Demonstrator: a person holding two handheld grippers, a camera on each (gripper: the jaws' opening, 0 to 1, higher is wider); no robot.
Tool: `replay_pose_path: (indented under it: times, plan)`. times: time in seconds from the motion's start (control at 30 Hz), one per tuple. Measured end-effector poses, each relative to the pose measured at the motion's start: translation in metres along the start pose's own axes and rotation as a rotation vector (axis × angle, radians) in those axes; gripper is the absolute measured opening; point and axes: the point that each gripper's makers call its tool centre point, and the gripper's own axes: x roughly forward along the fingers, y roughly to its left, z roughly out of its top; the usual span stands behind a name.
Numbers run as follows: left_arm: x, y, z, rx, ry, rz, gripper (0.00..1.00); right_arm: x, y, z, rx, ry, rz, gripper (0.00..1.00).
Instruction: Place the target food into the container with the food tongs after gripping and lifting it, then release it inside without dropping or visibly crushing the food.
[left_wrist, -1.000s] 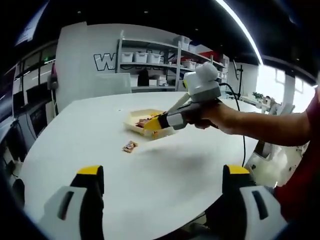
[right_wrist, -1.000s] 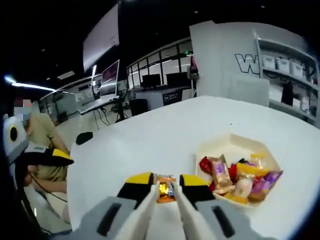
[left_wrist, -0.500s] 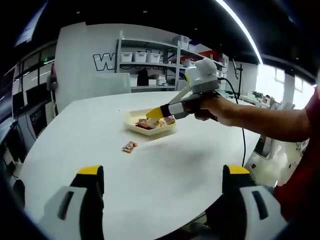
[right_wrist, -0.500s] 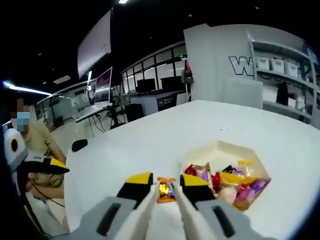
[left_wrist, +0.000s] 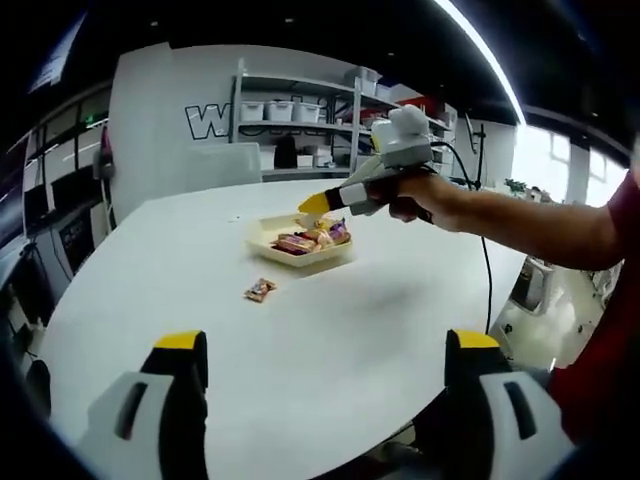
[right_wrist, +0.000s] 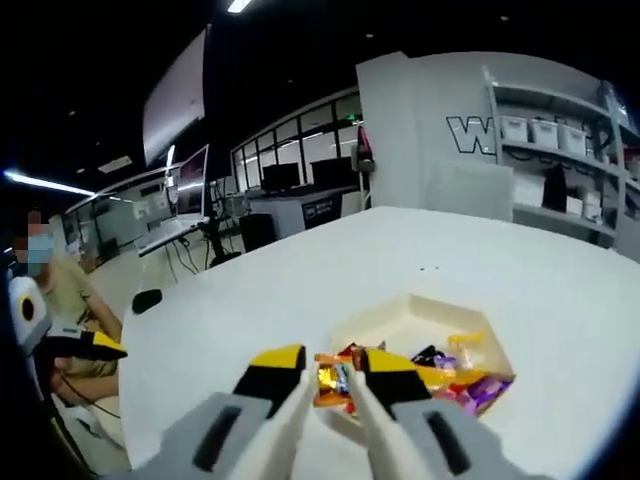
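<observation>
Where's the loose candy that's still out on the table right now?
In the left gripper view, the loose candy lies on the white table, left of and nearer than the tray.

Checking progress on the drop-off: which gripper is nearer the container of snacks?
The right gripper. It is held above the container, jaws shut on a wrapped snack. The left gripper sits far back near the table's front edge, open.

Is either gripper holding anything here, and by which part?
The right gripper pinches an orange-wrapped candy across its middle, above the tray. The left gripper is open, holding nothing.
</observation>
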Motion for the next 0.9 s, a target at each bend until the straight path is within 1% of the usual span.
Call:
replay_pose_path:
  times: [0.47,0.9]
  plan:
    - [0.002,0.005,0.001,0.003,0.006,0.002,0.96,0.007,-0.028,0.014,0.004,-0.004,-0.035,0.16]
    - [0.003,0.009,0.001,0.004,0.01,0.007,0.96,0.016,-0.045,0.012,0.006,0.003,-0.056,0.16]
